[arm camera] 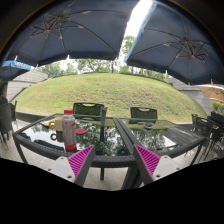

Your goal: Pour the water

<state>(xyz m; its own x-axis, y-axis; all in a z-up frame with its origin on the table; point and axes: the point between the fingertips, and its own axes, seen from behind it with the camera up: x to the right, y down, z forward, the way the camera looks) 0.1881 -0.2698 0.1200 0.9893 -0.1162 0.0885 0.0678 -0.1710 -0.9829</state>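
Observation:
A clear plastic bottle [69, 130] with a red cap and a red label stands upright on the glass patio table [105, 150], to the left of my fingers and beyond them. A small red thing [56, 124] lies on the table just left of the bottle. My gripper [113, 160] is open and empty, with the two magenta pads [81, 160] spread wide apart. It is short of the table's near edge, and nothing stands between the fingers.
Dark chairs [89, 110] stand on the table's far side, another chair [205, 130] at the right. Two large dark umbrellas [75, 30] hang overhead. A grassy slope [110, 92] rises behind, and paved floor [40, 170] lies under the table.

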